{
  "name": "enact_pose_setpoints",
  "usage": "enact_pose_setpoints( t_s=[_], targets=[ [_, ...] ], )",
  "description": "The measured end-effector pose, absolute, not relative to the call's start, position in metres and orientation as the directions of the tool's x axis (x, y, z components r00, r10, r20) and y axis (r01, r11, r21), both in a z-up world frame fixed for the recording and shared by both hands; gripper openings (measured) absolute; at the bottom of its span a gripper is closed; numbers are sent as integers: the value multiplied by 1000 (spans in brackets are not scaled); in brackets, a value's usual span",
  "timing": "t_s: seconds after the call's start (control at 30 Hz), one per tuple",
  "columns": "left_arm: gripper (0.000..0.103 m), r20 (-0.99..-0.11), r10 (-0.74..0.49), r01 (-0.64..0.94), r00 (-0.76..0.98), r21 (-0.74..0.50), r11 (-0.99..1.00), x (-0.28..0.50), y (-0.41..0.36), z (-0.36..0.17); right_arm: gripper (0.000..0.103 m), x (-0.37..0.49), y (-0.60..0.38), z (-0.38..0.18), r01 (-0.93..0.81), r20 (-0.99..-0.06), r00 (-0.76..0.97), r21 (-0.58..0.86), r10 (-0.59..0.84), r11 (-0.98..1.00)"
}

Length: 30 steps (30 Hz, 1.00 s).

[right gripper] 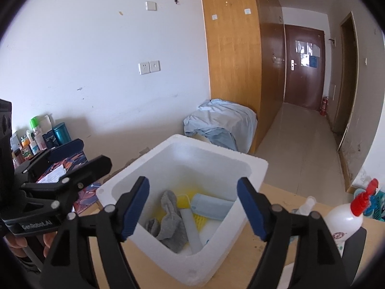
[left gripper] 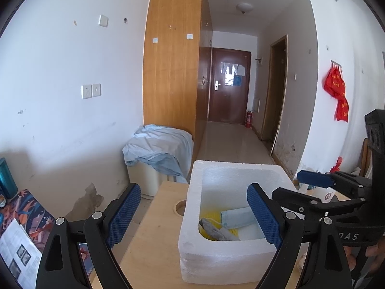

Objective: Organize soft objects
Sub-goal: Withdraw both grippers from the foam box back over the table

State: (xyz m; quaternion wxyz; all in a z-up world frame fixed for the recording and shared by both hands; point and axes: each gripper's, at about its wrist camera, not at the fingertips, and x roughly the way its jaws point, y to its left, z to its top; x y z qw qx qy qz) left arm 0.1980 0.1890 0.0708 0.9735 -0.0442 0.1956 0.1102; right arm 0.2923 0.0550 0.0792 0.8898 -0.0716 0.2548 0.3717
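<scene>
Jaws first: we see the right gripper (right gripper: 192, 208) spread wide with nothing between its pads, poised above the open foam box (right gripper: 255, 166). We see the left gripper (left gripper: 193, 215) likewise spread and empty, level with the box's near wall.

Inside the box we count four soft items:
- a grey sock (right gripper: 169, 219), crumpled at the near side;
- a folded blue face mask (right gripper: 211, 207), lying against the far-right wall;
- a yellow cloth or sponge (right gripper: 185, 198), mostly buried under the others;
- a pale grey roll (right gripper: 192, 228), resting beside the sock.

We judge these deposits complete. On the wooden table (right gripper: 276, 193) beside the box we see only a spray bottle (right gripper: 344, 221), not a soft item. Whether further soft objects remain out of frame we cannot tell.
</scene>
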Motion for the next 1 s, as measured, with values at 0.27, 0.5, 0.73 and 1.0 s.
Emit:
enact_pose_setpoints(
  t_s=[0.27,0.5,0.73,1.0],
  targets=[
    [95,-371,193,-226,908,-46,973,182,184,79,88,278,38,88,-685,-484,612,70,625,725],
    [100,-349,200,-224,915,-29,974,153,175,88,90,254,19,96,-676,-466,627,74,625,733],
    [102,-337,181,-204,924,-36,978,121,159,96,96,222,-6,101,-659,-443,649,78,618,748],
    [103,-319,155,-172,935,-26,985,84,130,101,98,185,-32,105,-652,-411,666,84,623,753]
  ],
)
